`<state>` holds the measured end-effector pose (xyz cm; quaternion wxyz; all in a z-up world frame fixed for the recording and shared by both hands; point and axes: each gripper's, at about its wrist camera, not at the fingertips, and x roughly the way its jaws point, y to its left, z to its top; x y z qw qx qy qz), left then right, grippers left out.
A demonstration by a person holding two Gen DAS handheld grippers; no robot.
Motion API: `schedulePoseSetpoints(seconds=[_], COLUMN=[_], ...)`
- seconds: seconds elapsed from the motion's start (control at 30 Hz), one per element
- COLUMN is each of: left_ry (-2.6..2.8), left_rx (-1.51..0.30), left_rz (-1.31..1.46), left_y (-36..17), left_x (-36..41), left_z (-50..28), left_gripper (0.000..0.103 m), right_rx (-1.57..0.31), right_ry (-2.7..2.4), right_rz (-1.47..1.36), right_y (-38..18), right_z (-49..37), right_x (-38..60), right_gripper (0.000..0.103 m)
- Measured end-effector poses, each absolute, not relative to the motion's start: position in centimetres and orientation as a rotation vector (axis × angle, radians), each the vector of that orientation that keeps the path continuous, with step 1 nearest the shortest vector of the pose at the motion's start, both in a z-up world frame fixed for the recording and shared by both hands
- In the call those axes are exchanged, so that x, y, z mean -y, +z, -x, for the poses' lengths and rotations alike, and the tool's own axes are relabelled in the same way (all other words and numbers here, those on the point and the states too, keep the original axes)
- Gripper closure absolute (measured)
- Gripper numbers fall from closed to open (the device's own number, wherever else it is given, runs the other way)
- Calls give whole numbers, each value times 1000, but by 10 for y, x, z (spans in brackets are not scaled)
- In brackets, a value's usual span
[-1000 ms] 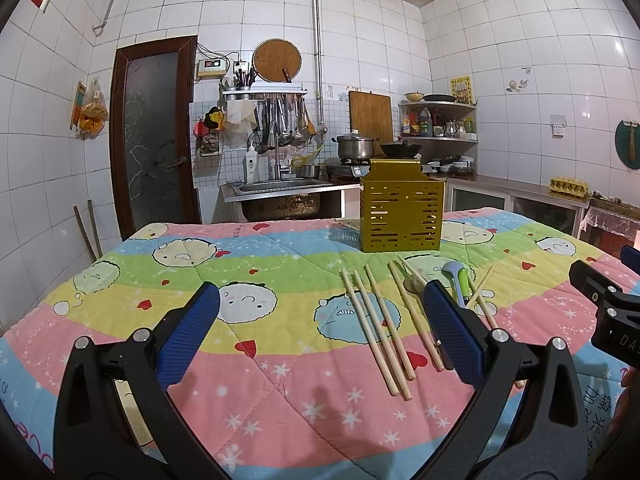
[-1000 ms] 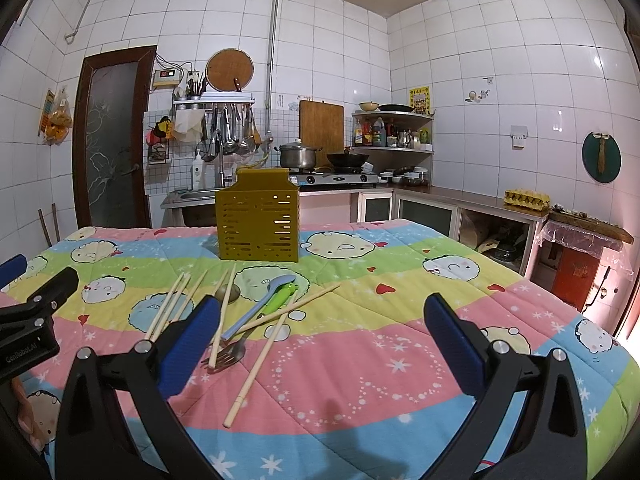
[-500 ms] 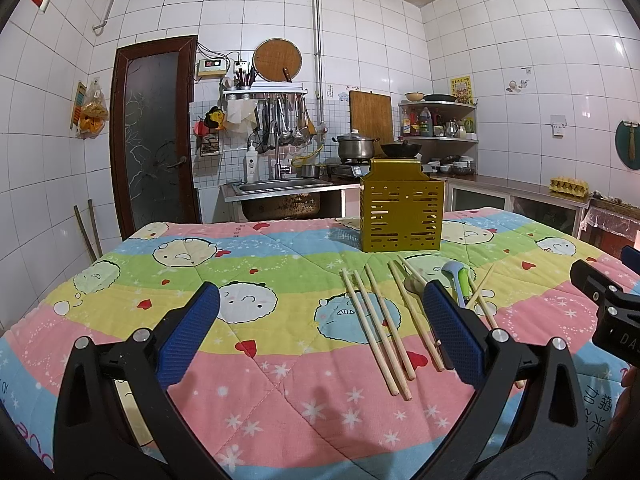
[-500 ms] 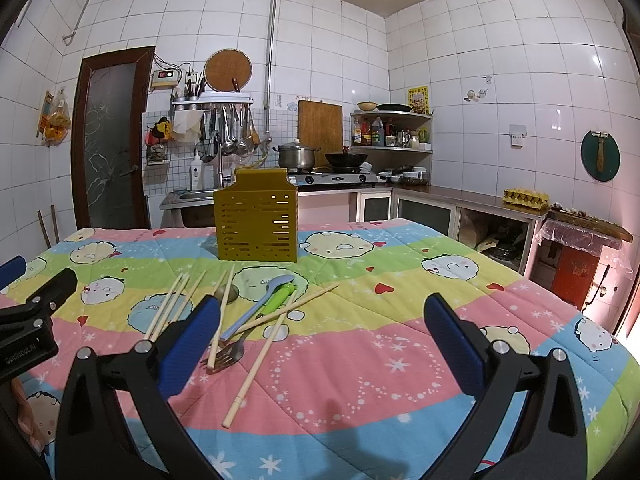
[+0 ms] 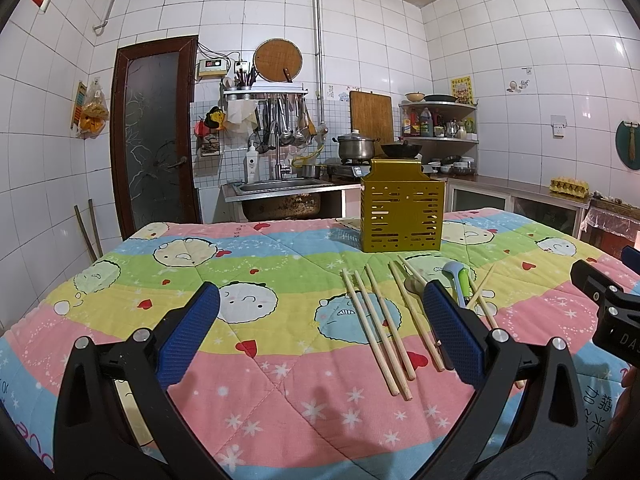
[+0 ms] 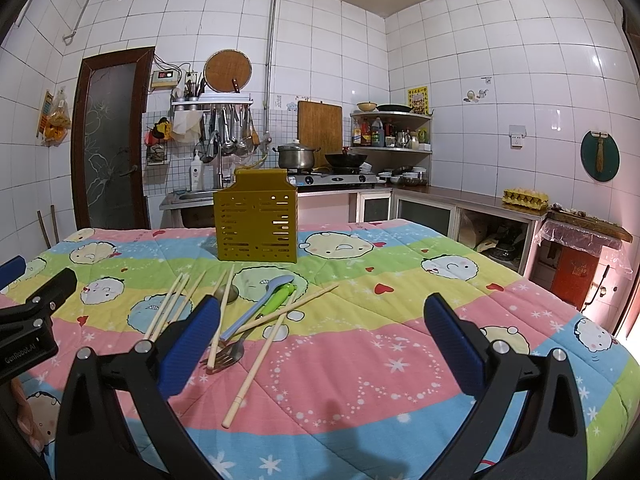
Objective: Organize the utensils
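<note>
Nothing picked up yet, both grippers empty and spread wide over the quilt.

The left gripper (image 5: 320, 332) and right gripper (image 6: 320, 344) hang above the table, jaws apart. The chopsticks (image 5: 378, 326), blue spoon (image 6: 258, 308), green utensil (image 6: 278, 300) and fork (image 6: 226, 354) lie loose mid-frame, near the yellow holder (image 6: 256, 220) upright further back, centre-left in the right view. Looks like step one: next move probably needs dropping low and pinching one thin stick flat off soft fabric.

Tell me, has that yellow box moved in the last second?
No. The yellow box sits in the same spot against the stove behind it.
</note>
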<state>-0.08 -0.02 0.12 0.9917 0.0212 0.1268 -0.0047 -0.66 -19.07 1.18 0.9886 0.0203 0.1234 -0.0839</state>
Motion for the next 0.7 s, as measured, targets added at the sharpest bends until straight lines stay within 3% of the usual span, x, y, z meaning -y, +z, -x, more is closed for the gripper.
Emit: schedulePoseSetpoints(seconds=[0.7], left_ry=[9], left_rx=[-249], left_rz=[-45], left_y=[6], left_x=[-6], left_z=[1], left_gripper=[5], right_rx=[-239], right_ry=[-176], right_rz=[-45], right_y=[14], right_z=[9], right_x=[191], right_gripper=[4])
